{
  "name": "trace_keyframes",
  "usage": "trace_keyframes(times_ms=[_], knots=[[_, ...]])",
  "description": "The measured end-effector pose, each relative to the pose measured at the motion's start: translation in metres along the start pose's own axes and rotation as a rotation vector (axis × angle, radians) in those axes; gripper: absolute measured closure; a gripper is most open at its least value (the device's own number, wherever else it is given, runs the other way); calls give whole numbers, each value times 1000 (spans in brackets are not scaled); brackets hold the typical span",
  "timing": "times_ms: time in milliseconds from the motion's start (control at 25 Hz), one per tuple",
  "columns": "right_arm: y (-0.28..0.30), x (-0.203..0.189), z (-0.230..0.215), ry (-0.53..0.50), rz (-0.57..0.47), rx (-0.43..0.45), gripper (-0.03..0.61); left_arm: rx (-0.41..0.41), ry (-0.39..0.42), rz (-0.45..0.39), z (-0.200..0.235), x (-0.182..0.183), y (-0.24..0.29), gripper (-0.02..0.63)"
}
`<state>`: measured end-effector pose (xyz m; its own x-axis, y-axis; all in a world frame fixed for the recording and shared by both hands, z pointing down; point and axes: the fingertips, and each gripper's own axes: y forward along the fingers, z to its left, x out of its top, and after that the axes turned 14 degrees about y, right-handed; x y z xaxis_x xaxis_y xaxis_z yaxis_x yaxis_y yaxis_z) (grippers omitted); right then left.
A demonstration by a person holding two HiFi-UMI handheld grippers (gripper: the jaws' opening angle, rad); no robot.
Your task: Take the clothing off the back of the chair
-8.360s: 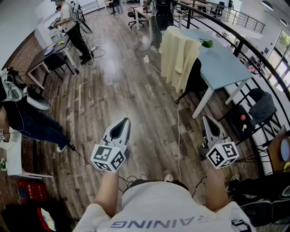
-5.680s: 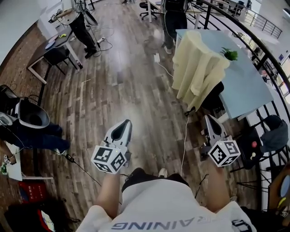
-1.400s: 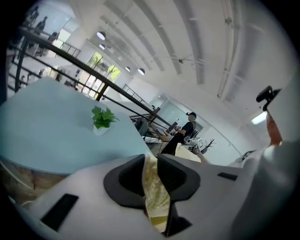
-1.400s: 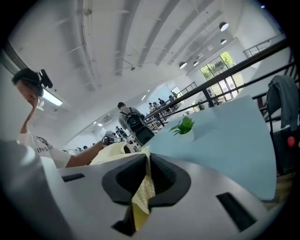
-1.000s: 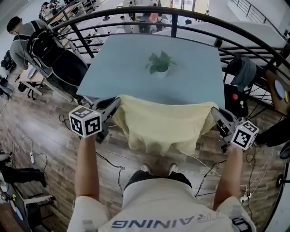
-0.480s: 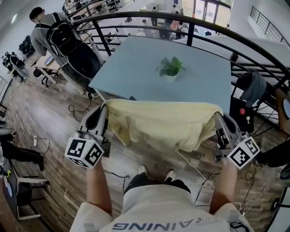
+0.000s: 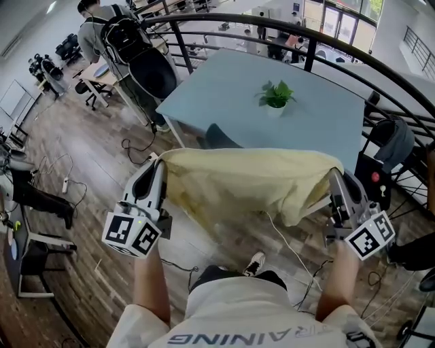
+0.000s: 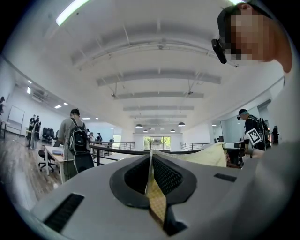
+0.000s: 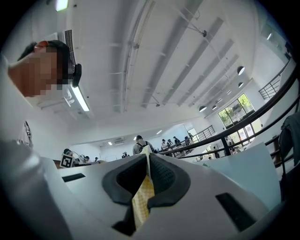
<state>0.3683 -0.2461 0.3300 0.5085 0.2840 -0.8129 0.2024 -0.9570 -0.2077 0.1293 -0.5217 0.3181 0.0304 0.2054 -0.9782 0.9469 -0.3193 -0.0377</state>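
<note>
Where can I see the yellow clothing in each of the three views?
Head view: yellow clothing, centre, spread wide.
Left gripper view: bottom centre, pinched between the jaws.
Right gripper view: bottom centre, pinched between the jaws.
Shared landmark: the black railing.

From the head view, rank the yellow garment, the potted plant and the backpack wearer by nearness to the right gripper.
1. Yellow garment: pinched in the right gripper itself.
2. Potted plant: on the blue table ahead.
3. Backpack wearer: far upper left, beyond the table.
</note>
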Motion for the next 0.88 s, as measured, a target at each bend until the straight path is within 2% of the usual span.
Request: trace_keyframes(times_ms=[200,640,880], knots=[[-21,-15,19,0,8,-3,543,3,-16,-2,-10,-5,-35,571],[-83,-56,80,16,66,-74,543,-19,-69,7,-34,-11,-138,571],[-112,-76,97,-5,109,-107,543,-21,-66,18,-56,-17,-176,571]])
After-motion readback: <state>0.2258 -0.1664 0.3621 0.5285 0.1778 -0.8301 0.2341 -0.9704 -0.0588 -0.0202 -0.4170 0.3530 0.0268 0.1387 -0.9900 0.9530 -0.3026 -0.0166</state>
